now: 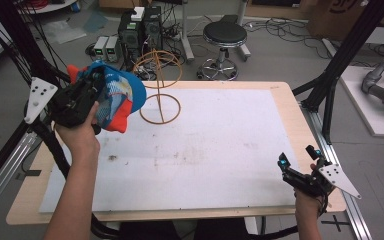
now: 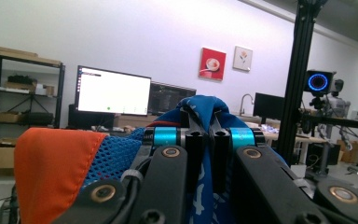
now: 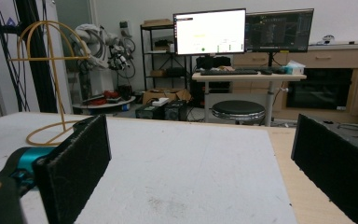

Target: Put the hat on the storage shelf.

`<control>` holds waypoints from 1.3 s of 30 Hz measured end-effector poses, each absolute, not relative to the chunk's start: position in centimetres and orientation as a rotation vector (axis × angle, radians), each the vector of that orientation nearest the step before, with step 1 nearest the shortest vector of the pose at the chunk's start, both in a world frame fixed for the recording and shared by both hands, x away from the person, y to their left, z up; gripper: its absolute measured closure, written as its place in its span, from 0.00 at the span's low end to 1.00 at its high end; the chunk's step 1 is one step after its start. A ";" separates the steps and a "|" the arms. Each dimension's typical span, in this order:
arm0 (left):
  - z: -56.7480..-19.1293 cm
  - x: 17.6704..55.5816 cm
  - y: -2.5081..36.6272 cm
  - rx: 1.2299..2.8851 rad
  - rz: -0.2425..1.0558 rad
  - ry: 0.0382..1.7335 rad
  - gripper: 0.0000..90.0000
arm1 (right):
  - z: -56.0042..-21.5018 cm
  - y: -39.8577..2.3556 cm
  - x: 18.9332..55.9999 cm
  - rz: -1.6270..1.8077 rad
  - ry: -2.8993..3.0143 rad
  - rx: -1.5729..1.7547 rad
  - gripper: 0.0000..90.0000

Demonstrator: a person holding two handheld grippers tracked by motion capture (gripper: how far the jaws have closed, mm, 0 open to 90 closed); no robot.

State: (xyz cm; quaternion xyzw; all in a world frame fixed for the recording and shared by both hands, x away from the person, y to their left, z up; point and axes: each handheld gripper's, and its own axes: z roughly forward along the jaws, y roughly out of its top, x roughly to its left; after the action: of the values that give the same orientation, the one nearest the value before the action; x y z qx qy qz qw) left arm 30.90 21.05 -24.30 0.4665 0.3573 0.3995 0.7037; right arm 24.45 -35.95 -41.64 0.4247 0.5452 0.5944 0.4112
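Left gripper (image 1: 82,97) clamped on a blue-and-orange mesh cap (image 1: 117,97), held up in the air above the table's far-left corner. From the left gripper view the jaws stand pressed together with a fold of blue cap fabric (image 2: 205,109) pinched between them; the cap's orange part (image 2: 51,168) hangs to the left of the jaws, blue mesh beside it. Cap sits clear of the table (image 1: 290,107), just left of the wire stand (image 1: 159,85), not touching it as far as the high view tells. Stand: thin tan wire, ring base resting on the white mat (image 1: 205,145) near the far edge, upright stem, looped dome on top; also seen at far left in the right gripper view (image 3: 51,79). Right gripper (image 1: 300,165) low at the near-right corner of the table, over the mat's edge, jaws spread wide with nothing between them; both black pads (image 3: 77,163) visible in its own view, bare mat between.
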 end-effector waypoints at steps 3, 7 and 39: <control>-23.5 31.4 20.5 1.029 0.883 0.780 0.98 | -41.6 -36.0 24.5 1.497 1.371 1.068 0.05; -22.6 32.2 19.7 1.032 0.876 0.769 0.98 | -41.7 -36.1 24.5 1.501 1.370 1.065 0.05; -19.8 41.4 15.8 1.052 0.857 0.757 0.98 | -40.8 -35.4 25.1 1.561 1.346 1.028 0.05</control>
State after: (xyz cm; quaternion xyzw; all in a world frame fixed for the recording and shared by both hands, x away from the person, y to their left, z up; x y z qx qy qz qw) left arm 41.36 15.80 -19.78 0.4747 0.3414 0.3865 0.7132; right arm 25.12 -35.44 -40.76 0.4077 0.5339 0.6190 0.4068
